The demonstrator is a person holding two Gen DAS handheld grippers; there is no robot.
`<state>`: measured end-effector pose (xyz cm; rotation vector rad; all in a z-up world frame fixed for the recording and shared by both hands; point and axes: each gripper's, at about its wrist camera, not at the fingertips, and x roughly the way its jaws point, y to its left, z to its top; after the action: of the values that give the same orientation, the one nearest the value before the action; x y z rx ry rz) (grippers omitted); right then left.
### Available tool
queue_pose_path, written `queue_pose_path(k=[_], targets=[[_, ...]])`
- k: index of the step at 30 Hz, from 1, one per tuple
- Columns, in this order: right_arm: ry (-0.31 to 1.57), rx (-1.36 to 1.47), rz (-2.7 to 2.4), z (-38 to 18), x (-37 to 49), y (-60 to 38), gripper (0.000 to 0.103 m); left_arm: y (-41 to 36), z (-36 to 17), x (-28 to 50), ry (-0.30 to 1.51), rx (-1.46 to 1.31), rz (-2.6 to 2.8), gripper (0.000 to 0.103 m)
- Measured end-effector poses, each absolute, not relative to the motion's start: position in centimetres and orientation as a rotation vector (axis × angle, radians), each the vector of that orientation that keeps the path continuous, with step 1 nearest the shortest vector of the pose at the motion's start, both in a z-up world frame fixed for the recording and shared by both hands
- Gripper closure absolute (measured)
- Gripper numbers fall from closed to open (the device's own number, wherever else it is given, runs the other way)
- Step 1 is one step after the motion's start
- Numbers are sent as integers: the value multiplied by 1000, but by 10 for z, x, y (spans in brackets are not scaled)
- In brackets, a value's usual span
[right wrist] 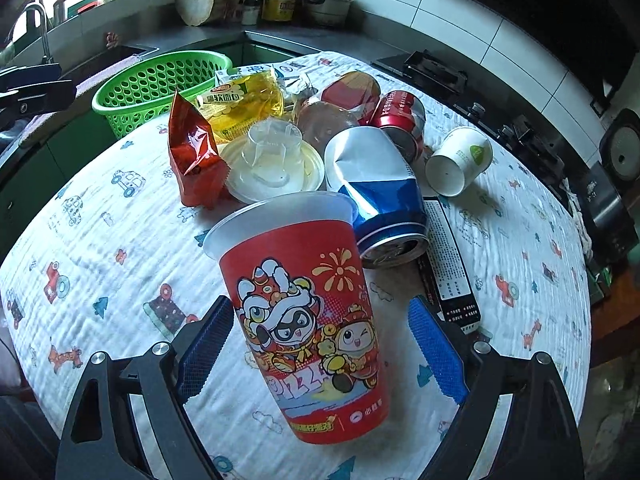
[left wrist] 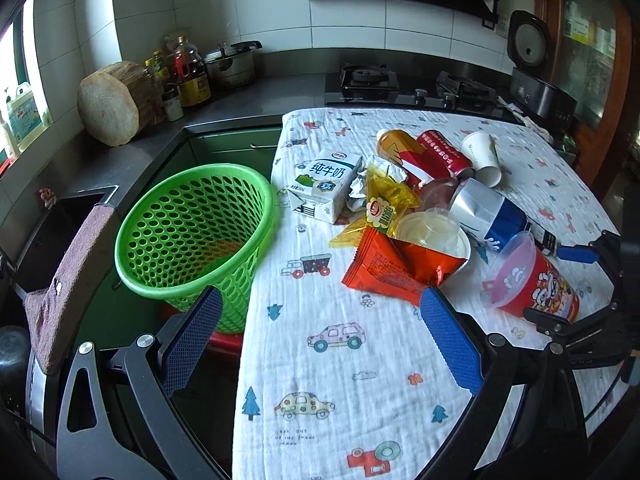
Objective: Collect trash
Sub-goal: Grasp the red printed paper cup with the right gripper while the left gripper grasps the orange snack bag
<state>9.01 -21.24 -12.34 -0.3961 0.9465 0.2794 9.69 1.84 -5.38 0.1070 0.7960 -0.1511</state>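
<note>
A heap of trash lies on the cloth-covered table (left wrist: 320,380): a milk carton (left wrist: 324,184), yellow wrapper (left wrist: 384,200), orange snack bag (left wrist: 384,268), clear lid (left wrist: 432,228), crushed blue-silver can (left wrist: 488,212), red can (left wrist: 440,152), paper cup (left wrist: 482,158). A red printed plastic cup (right wrist: 304,320) lies on its side between my right gripper's (right wrist: 322,336) open fingers, untouched on both sides; it also shows in the left wrist view (left wrist: 536,280). My left gripper (left wrist: 320,320) is open and empty above the table's left edge. A green basket (left wrist: 192,232) stands left of the table.
A dark flat box (right wrist: 448,264) lies right of the red cup. Behind the table are a gas stove (left wrist: 412,84), a rice cooker (left wrist: 532,72), a pot (left wrist: 232,64), bottles (left wrist: 188,72) and a wood block (left wrist: 112,104). A sink (left wrist: 60,220) is at left.
</note>
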Motion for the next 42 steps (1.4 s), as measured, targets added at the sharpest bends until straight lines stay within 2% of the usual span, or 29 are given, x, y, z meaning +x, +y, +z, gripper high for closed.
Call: queue_pose_path(k=[5, 7, 17, 31, 42], targets=[[971, -405, 313, -130, 99, -207, 23, 7, -61, 113, 812, 117, -248, 6], [981, -395, 320, -132, 99, -205, 29, 2, -64, 120, 820, 128, -267, 6], [975, -307, 290, -130, 95, -206, 30, -10, -92, 168, 924, 55, -303, 27], [957, -224, 280, -124, 83, -210, 30, -12, -110, 202, 1128, -268, -133, 27], [940, -188, 283, -120, 71, -212, 30, -6, -147, 210, 1275, -531, 7, 28]])
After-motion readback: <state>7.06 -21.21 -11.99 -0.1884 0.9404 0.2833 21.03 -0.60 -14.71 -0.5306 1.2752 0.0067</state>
